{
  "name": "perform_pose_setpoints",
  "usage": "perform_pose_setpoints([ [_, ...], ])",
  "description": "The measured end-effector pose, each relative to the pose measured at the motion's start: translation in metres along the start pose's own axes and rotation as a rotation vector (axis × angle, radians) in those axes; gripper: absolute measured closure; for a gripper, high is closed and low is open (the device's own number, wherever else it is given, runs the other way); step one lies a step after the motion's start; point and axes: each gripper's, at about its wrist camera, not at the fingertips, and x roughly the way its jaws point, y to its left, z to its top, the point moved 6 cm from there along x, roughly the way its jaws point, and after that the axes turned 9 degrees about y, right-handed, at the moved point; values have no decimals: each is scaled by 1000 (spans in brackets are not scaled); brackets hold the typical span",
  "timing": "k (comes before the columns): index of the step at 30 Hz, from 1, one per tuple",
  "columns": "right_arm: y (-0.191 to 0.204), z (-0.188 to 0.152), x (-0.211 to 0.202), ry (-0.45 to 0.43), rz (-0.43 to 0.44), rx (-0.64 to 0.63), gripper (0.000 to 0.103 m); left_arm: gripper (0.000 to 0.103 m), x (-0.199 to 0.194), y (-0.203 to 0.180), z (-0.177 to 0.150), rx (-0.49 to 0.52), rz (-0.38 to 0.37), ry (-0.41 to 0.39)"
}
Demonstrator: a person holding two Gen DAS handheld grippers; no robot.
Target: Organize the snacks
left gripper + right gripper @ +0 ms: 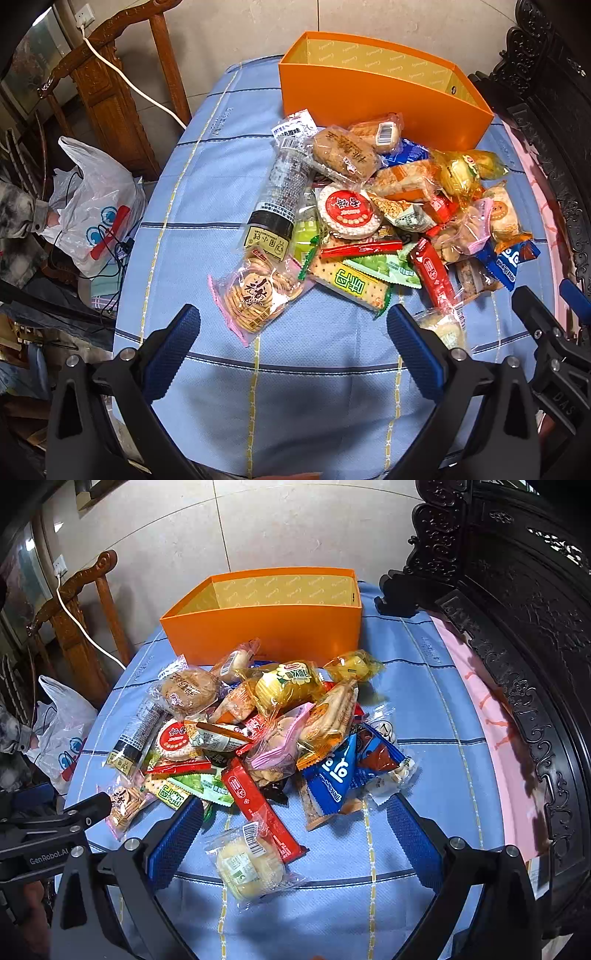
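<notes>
Clearly the snack pile (388, 221) ahead of both jaws is light, crinkly and crushable; seize packets by their sealed edges. Both grippers, left gripper (293, 328) and right gripper (295, 825), gape wide, empty. Beyond waits the orange box (266, 627). Only the right view shows the bun packet (251, 864) between its jaws; the left shows the round-cracker bag (255, 291).

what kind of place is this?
Probably a home living or dining room: carved wooden chair, blue checked tablecloth with a snack pile, plastic bag on the tiled floor.
</notes>
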Motion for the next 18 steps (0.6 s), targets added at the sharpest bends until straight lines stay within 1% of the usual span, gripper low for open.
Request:
perform_pose_setpoints([
  [18, 6, 1, 1, 5, -4, -3, 3, 4, 2, 4, 1, -2, -3, 5],
])
